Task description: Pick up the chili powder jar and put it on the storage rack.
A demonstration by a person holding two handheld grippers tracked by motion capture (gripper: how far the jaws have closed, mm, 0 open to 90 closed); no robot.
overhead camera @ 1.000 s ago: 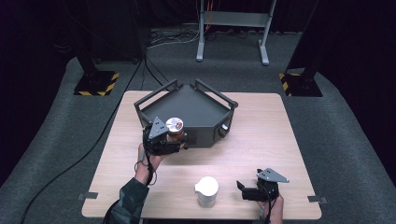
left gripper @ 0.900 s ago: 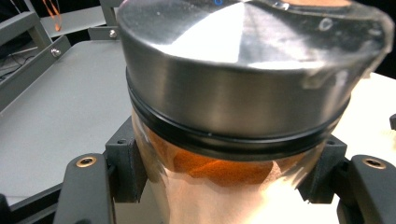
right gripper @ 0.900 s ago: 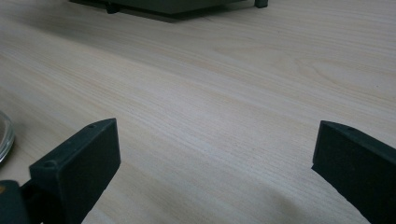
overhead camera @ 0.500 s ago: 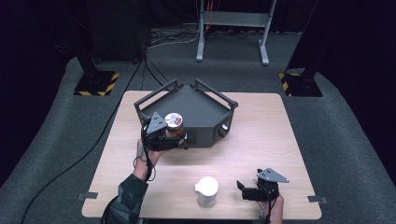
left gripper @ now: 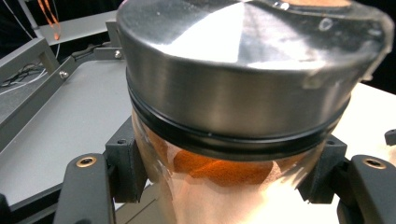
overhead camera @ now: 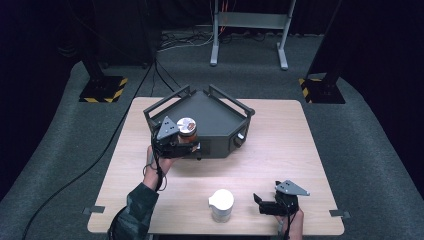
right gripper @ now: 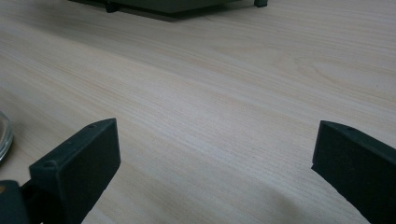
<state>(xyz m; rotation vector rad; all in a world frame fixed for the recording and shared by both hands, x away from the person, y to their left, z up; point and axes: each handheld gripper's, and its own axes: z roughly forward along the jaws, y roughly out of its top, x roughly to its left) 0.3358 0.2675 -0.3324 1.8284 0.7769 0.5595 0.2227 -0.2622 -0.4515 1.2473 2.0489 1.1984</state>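
Over grey tray [overhead camera: 220, 112], left gripper [overhead camera: 181, 145] clamps steel-lidded glass jar [left gripper: 233, 121] of orange powder.

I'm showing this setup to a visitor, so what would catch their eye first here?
First, the glass jar with a metal lid and orange powder inside, clamped in the left tool at the near edge of the grey tray. Next, a white jar stands near the table's front edge, with the right tool open beside it.

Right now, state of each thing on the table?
Glass jar with steel lid and orange powder: lidded, upright, held over the tray's front edge.
Left hand-held gripper: shut on the jar.
Right hand-held gripper: open, holding nothing.
White lidded jar: upright on table.
Grey metal tray: nothing resting inside.
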